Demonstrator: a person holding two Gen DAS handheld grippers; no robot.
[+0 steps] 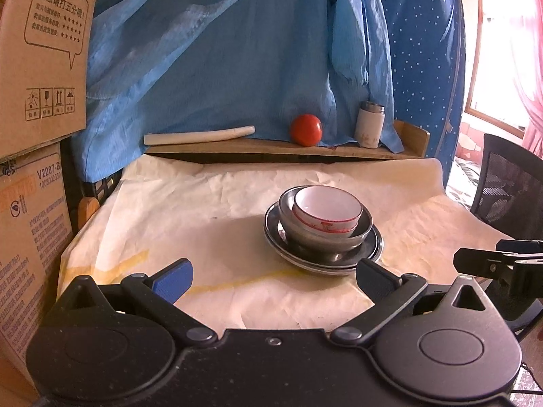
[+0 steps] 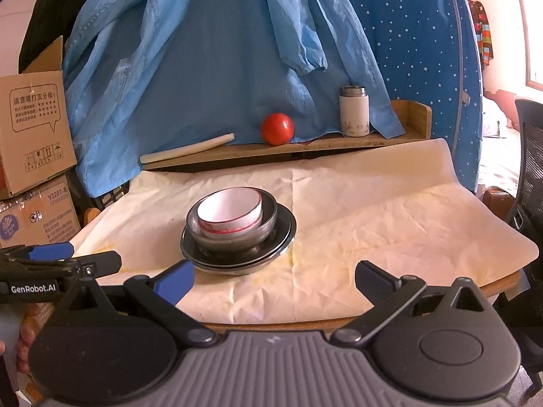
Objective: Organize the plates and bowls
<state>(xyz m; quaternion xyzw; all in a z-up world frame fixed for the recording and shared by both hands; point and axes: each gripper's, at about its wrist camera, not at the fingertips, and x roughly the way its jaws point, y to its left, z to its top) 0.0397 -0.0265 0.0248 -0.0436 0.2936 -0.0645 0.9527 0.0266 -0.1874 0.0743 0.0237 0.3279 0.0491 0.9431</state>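
A white bowl with a red rim band (image 1: 327, 212) (image 2: 230, 212) sits inside a steel bowl (image 1: 325, 240) (image 2: 234, 237), which stands on stacked steel plates (image 1: 371, 246) (image 2: 285, 234) in the middle of the paper-covered table. My left gripper (image 1: 273, 276) is open and empty, just short of the stack. My right gripper (image 2: 275, 278) is open and empty, near the table's front edge, with the stack ahead to its left. Each gripper shows at the edge of the other's view: the right one (image 1: 499, 264) and the left one (image 2: 71, 257).
Cream paper (image 1: 203, 210) (image 2: 373, 210) covers the table. A wooden shelf (image 1: 271, 147) (image 2: 305, 144) at the back holds a white roll (image 1: 198, 134), a red ball (image 1: 305, 129) (image 2: 277, 129) and a white flask (image 1: 370, 124) (image 2: 354, 111). Cardboard boxes (image 1: 37, 68) stand left, a mesh chair (image 1: 509, 183) right.
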